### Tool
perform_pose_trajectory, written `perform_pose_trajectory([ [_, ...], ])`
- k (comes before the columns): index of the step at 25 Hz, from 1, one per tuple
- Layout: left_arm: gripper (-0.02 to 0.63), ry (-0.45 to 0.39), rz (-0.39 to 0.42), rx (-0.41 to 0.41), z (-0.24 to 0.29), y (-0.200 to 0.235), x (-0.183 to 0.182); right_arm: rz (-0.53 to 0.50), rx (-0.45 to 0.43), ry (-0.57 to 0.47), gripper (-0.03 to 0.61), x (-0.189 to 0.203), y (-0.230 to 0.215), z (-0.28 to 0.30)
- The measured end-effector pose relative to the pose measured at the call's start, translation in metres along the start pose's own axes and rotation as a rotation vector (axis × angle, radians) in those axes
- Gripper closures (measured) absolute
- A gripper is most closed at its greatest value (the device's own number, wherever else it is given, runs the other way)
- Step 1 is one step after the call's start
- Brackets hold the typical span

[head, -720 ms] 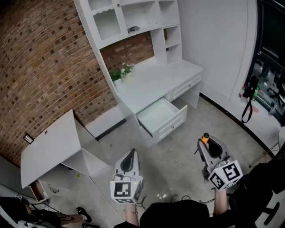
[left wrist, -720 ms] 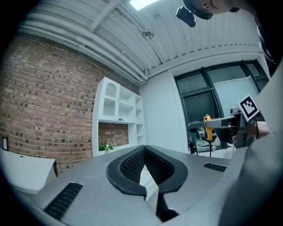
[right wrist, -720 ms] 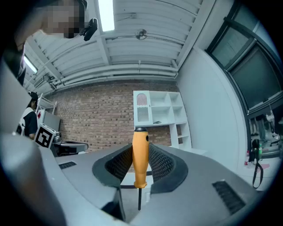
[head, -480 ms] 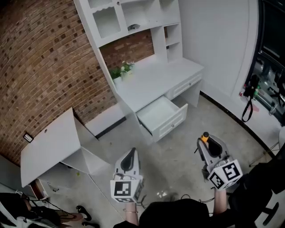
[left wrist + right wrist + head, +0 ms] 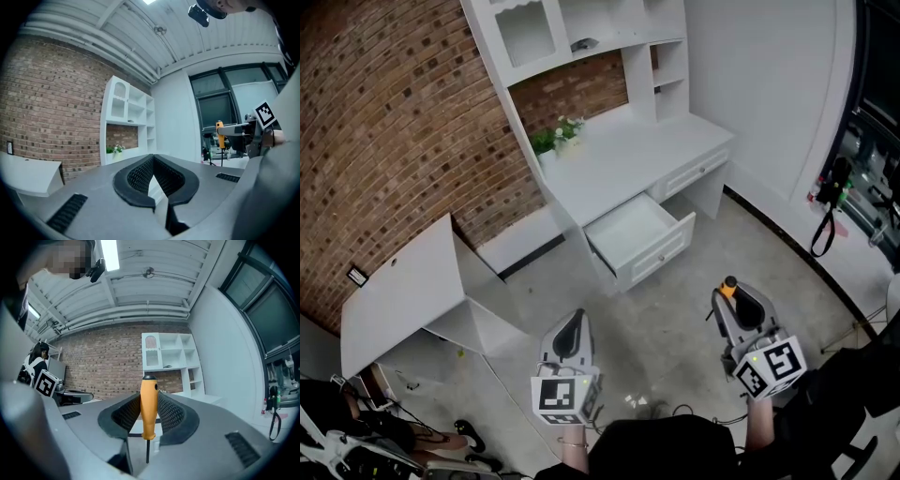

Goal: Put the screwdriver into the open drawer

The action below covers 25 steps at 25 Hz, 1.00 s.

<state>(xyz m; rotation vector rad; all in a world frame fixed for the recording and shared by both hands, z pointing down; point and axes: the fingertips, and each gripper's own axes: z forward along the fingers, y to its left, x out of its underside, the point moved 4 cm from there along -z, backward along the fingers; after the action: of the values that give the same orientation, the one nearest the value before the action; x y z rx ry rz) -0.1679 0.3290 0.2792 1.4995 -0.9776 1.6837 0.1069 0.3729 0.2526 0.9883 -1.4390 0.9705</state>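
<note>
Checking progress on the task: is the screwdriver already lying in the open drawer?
No, the screwdriver is clamped upright in the right gripper, and the drawer shows only its bare white bottom.

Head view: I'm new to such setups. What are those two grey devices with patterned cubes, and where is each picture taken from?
They are hand-held grippers, one in each of a person's hands. The head view comes from a camera on the person's head, looking down at a white desk with its drawer pulled open. The other two pictures come from cameras riding on each gripper. The right gripper clamps an orange-handled screwdriver upright between its fingers. The left gripper is shut and empty.
</note>
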Motion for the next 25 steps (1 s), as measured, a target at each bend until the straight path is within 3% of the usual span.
perform_pose_trajectory([
  [14,0.605,0.058,-0.018,-0.065,0.011,-0.008,0.017,0.067,-0.058,0.027,0.465,0.018,-0.026,0.027],
  [25,0.605,0.075,-0.04,-0.024,0.085,0.023,0.032,0.06,-0.04,0.061,0.465,0.036,-0.046,0.097],
])
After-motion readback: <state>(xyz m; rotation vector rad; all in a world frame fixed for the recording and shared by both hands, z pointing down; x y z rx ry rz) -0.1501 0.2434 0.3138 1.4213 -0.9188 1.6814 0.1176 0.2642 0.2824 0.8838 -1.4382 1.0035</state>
